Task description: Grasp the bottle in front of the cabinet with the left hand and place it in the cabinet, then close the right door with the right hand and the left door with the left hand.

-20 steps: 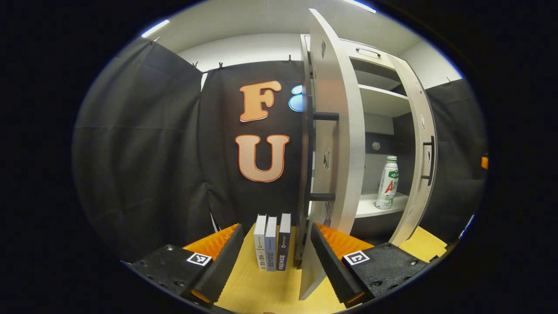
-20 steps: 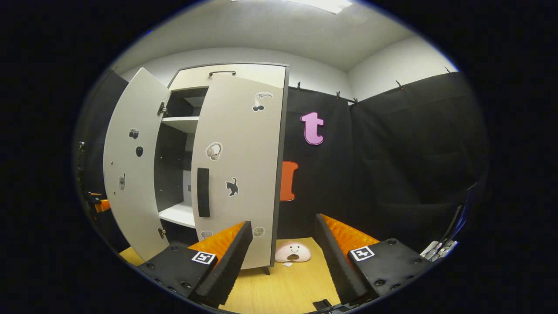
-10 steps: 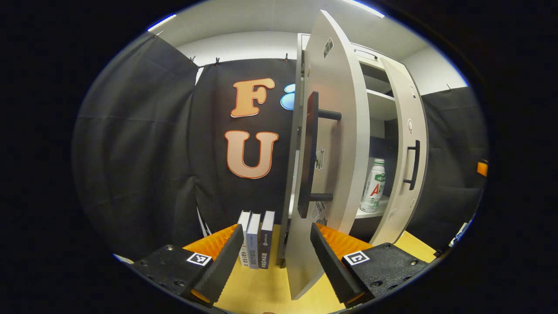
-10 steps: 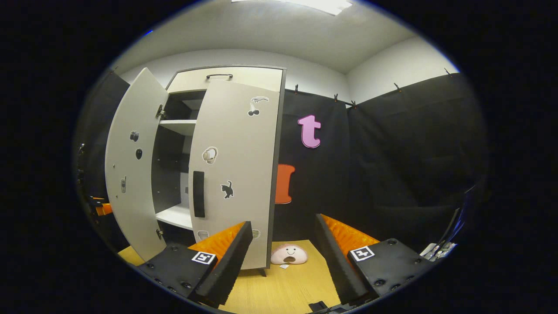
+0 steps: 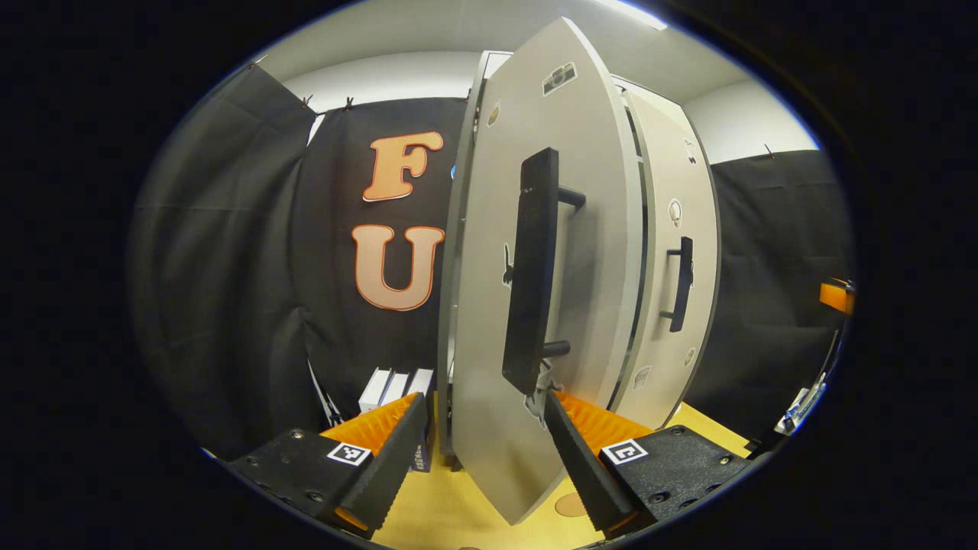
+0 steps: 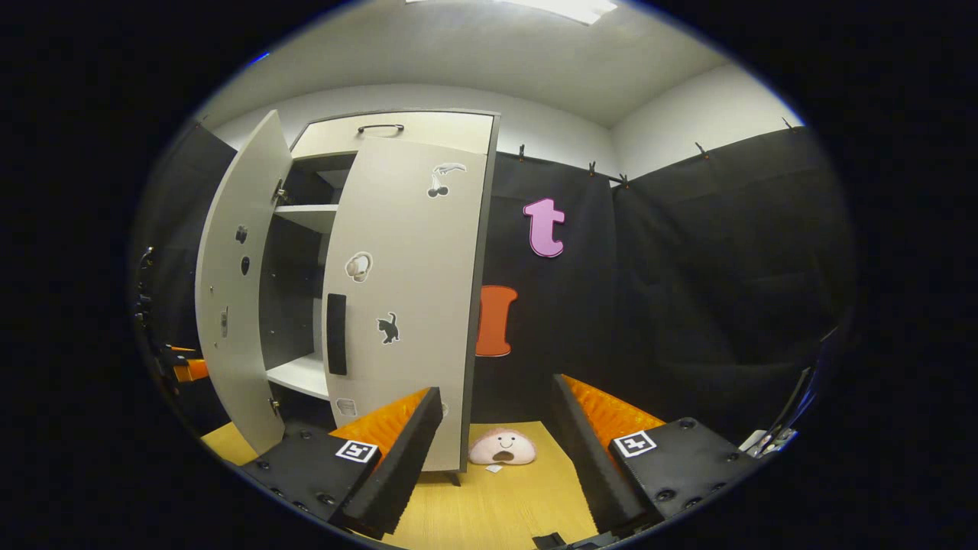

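Left gripper (image 5: 481, 439), jaws open and empty, faces the left door (image 5: 535, 305), partly swung shut at 12 o'clock. Right gripper (image 6: 497, 451), jaws open and empty, faces the right door (image 6: 405, 305) at 11 o'clock, nearly closed. The bottle is hidden behind the cabinet (image 6: 397, 134) doors.

Left gripper view: we see the left door (image 5: 489, 321) at centre, right door (image 5: 676, 260) behind it to the right, books (image 5: 393, 386) lower left | right gripper view: cabinet (image 6: 344, 283) at left — plush toy (image 6: 502, 447) on the table (image 6: 504, 504), bottom centre.
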`<action>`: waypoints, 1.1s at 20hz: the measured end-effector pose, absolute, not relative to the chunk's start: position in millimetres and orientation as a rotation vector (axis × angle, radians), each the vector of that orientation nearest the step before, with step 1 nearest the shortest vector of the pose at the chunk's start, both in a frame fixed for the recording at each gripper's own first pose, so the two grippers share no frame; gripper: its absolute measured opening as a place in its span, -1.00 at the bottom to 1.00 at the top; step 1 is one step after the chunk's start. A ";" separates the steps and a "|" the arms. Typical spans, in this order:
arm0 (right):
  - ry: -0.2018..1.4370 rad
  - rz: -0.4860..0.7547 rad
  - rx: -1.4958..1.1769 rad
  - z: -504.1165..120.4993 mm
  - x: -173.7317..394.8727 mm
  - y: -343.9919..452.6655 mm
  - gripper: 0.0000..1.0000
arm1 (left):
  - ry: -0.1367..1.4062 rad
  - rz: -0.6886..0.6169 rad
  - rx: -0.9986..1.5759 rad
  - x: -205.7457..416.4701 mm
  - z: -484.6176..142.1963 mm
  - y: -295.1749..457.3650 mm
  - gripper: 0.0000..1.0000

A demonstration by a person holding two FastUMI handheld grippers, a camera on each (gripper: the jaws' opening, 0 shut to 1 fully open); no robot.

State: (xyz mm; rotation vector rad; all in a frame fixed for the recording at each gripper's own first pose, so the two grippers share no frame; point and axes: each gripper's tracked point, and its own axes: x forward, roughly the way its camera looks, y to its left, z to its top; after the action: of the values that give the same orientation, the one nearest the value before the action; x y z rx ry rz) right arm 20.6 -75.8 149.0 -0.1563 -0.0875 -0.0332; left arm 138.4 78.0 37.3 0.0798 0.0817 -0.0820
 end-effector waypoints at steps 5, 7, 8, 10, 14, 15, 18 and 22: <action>-0.092 0.001 -0.150 153.6 42.5 -87.3 0.92 | 0.084 -0.080 0.078 153.4 30.8 53.9 0.89; -0.090 0.011 -0.150 153.9 49.7 -93.4 0.92 | 0.083 -0.091 0.079 162.1 28.0 40.9 0.89; -0.088 0.016 -0.149 154.1 53.4 -96.7 0.92 | 0.083 -0.100 0.079 167.3 26.1 33.0 0.89; -0.083 0.021 -0.145 154.5 59.2 -104.9 0.92 | 0.083 -0.131 0.069 181.5 21.5 13.3 0.84; -0.077 0.011 -0.143 155.2 70.4 -127.0 0.92 | 0.119 -0.188 0.009 210.3 5.6 -29.9 0.86; -0.076 0.006 -0.143 155.8 72.8 -133.2 0.92 | 0.132 -0.186 0.006 214.9 1.5 -36.2 0.90; -0.076 -0.010 -0.143 155.2 78.7 -150.0 0.92 | 0.114 -0.170 0.034 230.4 1.9 -46.9 0.89; -0.057 -0.011 -0.127 148.7 89.7 -162.9 0.92 | 0.115 -0.152 0.039 241.2 0.2 -54.7 0.89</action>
State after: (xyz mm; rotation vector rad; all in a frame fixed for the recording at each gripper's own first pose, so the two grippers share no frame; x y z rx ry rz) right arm 89.7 -162.9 148.7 -0.1271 -0.0570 -0.0108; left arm 241.2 -54.7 0.2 0.0386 0.1146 -0.1518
